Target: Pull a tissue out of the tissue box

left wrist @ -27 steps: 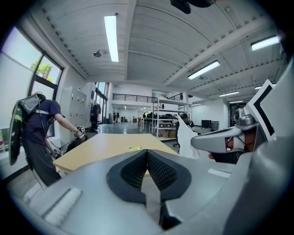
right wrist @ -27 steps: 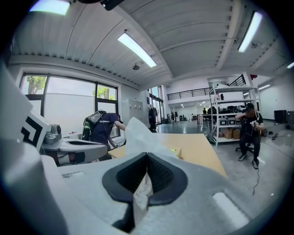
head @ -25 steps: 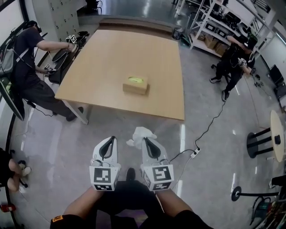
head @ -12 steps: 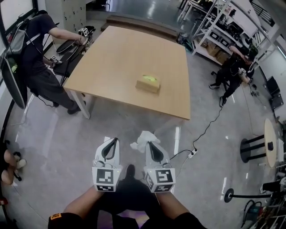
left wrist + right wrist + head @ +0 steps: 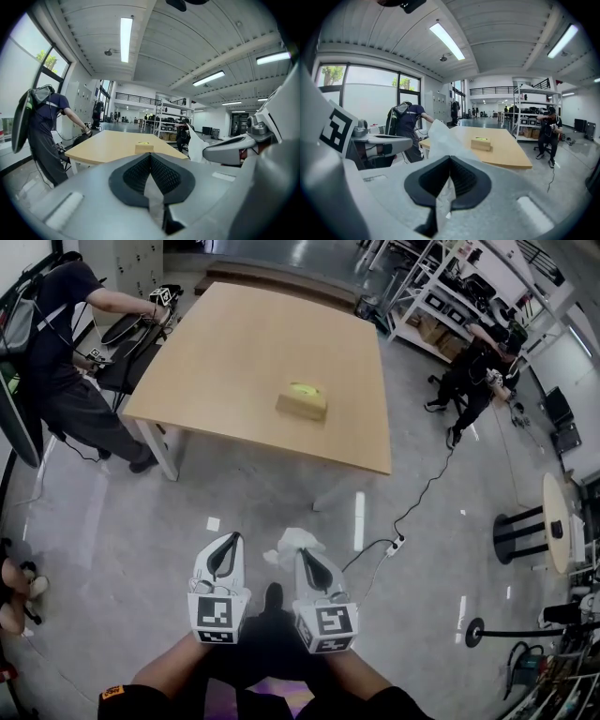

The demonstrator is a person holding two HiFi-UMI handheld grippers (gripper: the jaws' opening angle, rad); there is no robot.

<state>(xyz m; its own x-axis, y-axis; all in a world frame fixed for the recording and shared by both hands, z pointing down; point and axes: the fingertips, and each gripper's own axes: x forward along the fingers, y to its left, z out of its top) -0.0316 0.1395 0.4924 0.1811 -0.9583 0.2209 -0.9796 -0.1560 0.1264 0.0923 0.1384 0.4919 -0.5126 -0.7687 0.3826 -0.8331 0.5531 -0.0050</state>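
The tan tissue box (image 5: 302,405) with its green-rimmed slot sits on the wooden table (image 5: 225,343), far ahead of both grippers. It also shows small in the left gripper view (image 5: 144,148) and the right gripper view (image 5: 481,143). My right gripper (image 5: 307,557) is shut on a crumpled white tissue (image 5: 293,542), which sticks up from between its pads (image 5: 440,138). My left gripper (image 5: 225,545) hangs beside it over the grey floor, its pads meeting with nothing in them (image 5: 150,157). The tissue (image 5: 194,147) also shows at the right of the left gripper view.
A person (image 5: 56,352) in dark clothes works at the table's left end. Another person (image 5: 473,367) sits by the metal shelving (image 5: 441,296) at the right. A power strip and cable (image 5: 394,545) lie on the floor ahead, and a round side table (image 5: 555,535) stands at the right.
Both grippers have drawn back from the table side by side, and the table and box look smaller. The tissue stays in the right gripper.
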